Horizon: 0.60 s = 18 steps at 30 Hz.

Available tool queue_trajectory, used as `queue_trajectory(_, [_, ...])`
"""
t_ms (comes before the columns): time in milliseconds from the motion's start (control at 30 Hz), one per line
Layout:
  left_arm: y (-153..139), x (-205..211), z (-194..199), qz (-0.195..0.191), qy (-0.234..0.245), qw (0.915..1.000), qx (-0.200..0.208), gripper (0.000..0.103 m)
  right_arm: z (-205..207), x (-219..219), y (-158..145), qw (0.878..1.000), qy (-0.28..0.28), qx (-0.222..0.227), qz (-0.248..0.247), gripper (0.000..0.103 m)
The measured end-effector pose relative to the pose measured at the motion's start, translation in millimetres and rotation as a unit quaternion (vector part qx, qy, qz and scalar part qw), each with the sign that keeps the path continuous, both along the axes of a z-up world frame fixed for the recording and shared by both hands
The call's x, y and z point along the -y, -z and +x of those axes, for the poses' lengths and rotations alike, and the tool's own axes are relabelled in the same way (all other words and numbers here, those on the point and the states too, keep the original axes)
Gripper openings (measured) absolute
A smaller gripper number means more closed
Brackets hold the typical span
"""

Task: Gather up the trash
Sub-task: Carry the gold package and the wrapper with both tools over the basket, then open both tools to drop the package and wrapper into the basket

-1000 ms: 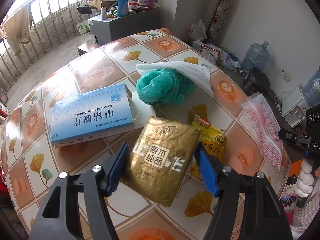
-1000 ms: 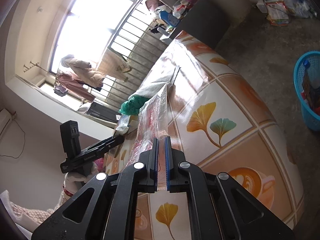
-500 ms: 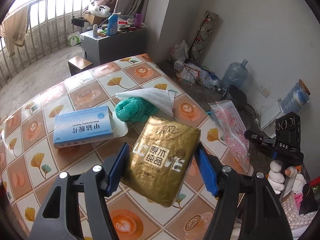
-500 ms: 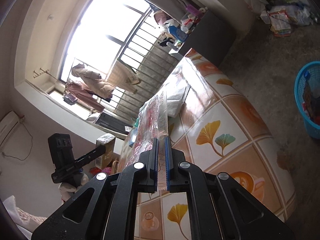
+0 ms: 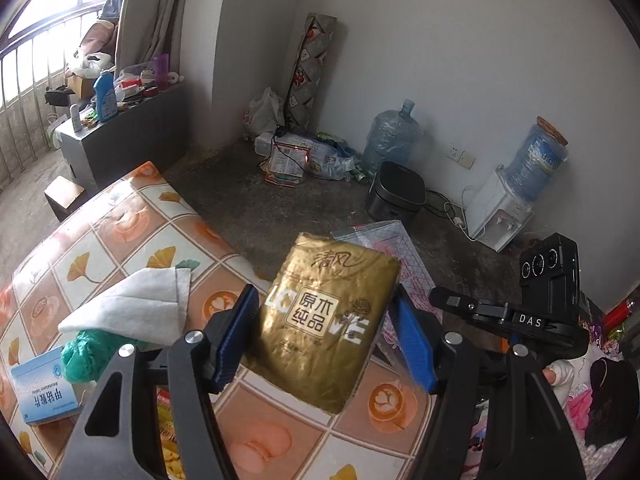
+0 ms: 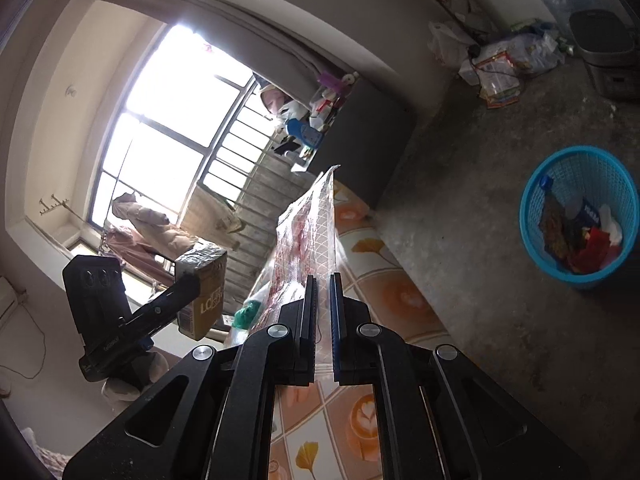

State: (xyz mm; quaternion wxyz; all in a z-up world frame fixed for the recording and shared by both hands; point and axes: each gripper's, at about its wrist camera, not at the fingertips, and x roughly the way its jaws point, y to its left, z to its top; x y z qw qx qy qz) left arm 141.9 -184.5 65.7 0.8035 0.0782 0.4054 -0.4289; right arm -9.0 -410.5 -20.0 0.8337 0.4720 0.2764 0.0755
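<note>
My left gripper is shut on a gold tissue pack and holds it in the air above the table's edge. The pack also shows in the right wrist view. My right gripper is shut on a clear plastic wrapper with red print, held upright off the table; the wrapper shows behind the gold pack in the left wrist view. A blue mesh trash basket with several pieces of trash stands on the floor to the right.
On the tiled table lie a white tissue, a green plastic bag, a blue medicine box and a yellow snack packet. On the floor are a black cooker, water jugs and litter by the wall.
Both grippers have lifted their items off the table and swung away from it toward the floor side. The basket now looms larger in the right wrist view.
</note>
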Motion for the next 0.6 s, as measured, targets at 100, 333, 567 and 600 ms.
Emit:
queue_trajectory(100, [11,49,7,0.003,0.030,0.9995,-0.014,0.065,-10,33,15,0.998,0.062,-0.025,0.013,0.005])
queue_trajectory(333, [56,166,10,0.038,0.101,0.9937,-0.029,0.065,-33,100,64,0.974,0.199,-0.107,0.035,0.005])
queue_trajectory(567, [112,248,28,0.046,0.107,0.9914,-0.060,0.072,-11,143,119,0.951,0.258,-0.167,0.042,0.013])
queue_trajectory(600, [120,255,32,0.045,0.097,0.9926,-0.058,0.077,-7,150,131,0.947,0.262,-0.185,0.036,0.026])
